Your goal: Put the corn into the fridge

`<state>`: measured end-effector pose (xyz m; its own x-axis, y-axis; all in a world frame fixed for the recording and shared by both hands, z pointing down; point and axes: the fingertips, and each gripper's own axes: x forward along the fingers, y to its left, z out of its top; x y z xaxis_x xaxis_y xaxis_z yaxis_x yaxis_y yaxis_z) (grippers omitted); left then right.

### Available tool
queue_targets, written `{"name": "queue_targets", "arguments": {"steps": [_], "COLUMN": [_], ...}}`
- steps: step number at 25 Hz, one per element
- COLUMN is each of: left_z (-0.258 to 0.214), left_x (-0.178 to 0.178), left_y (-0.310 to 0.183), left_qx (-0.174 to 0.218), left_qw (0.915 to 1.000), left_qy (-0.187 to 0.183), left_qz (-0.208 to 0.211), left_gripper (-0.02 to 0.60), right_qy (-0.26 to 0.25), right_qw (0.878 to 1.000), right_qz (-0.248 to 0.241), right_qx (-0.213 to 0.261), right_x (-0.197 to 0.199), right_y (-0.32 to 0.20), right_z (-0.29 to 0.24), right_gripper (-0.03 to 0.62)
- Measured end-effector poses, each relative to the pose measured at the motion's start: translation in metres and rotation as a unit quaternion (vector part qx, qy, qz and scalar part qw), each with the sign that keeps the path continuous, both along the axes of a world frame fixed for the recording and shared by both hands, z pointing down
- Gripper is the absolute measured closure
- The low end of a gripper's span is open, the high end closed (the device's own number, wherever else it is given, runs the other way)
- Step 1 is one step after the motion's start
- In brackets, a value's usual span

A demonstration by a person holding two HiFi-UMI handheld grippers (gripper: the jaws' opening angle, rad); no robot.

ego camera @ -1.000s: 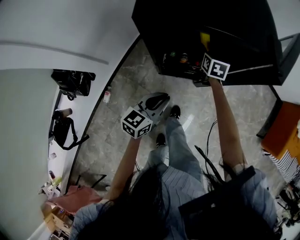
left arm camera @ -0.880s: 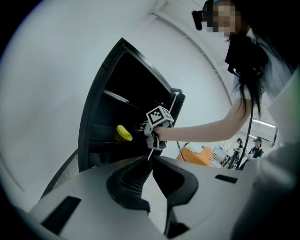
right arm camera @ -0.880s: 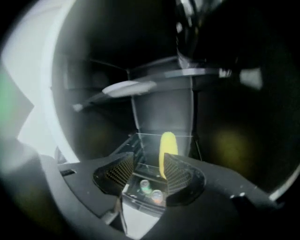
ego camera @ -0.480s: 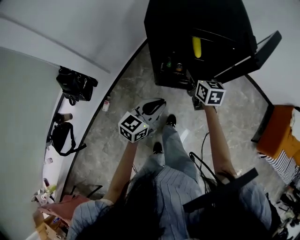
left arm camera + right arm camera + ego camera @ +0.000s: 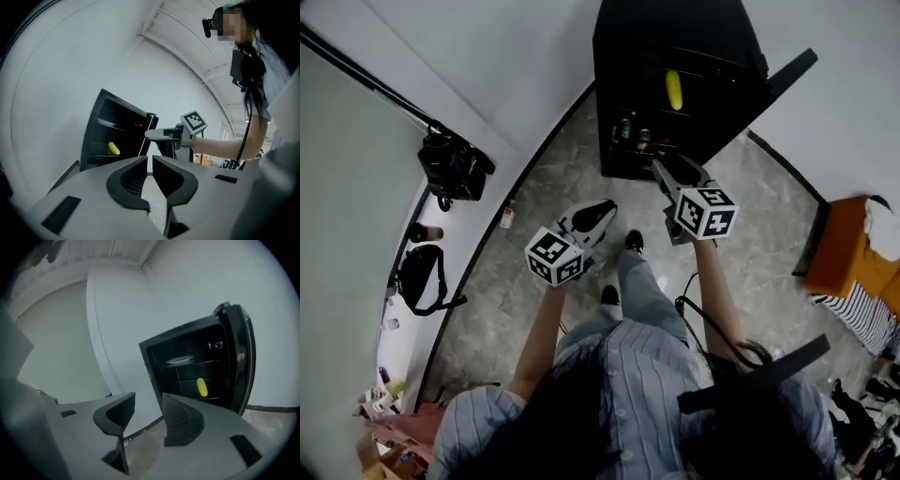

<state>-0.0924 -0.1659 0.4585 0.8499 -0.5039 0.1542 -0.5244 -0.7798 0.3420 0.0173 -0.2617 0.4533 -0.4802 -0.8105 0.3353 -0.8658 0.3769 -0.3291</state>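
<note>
The yellow corn (image 5: 674, 89) lies on a middle shelf inside the open black fridge (image 5: 675, 37); it also shows in the left gripper view (image 5: 113, 148) and the right gripper view (image 5: 202, 386). My right gripper (image 5: 661, 171) hangs in front of the fridge, well clear of the corn. Its jaws (image 5: 147, 399) are apart and closing, with nothing between them. My left gripper (image 5: 598, 216) is lower and to the left, above the floor. Its jaws (image 5: 150, 159) stand almost together, empty.
The fridge door (image 5: 787, 70) swings open to the right. Cans (image 5: 633, 136) stand on a low shelf, and a white plate (image 5: 180, 360) on an upper one. Black bags (image 5: 455, 164) lie along the left wall. An orange seat (image 5: 844, 248) is at the right.
The right gripper has drawn back out of the fridge toward me and risen, leaving the corn on the shelf. The left gripper has also lifted and moved.
</note>
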Motion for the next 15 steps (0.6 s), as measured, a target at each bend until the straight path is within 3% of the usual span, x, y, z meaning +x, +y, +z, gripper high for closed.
{"name": "queue_targets", "arguments": {"steps": [6,15], "left_z": [-0.014,-0.021], "left_x": [-0.015,-0.005], "left_y": [0.05,0.123], "left_qx": [0.008,0.0], "left_qw": [0.9999,0.9989], "left_qy": [0.013,0.032], "left_qz": [-0.001,0.034], "left_gripper": [0.554,0.554], "right_qy": [-0.012,-0.017], "right_qw": [1.0,1.0], "right_qz": [-0.001,0.01], "right_qx": [0.01,-0.006], "right_x": [-0.023,-0.036], "right_y": [0.078,0.179], "right_z": [-0.019,-0.017], "right_gripper": [0.413,0.422]}}
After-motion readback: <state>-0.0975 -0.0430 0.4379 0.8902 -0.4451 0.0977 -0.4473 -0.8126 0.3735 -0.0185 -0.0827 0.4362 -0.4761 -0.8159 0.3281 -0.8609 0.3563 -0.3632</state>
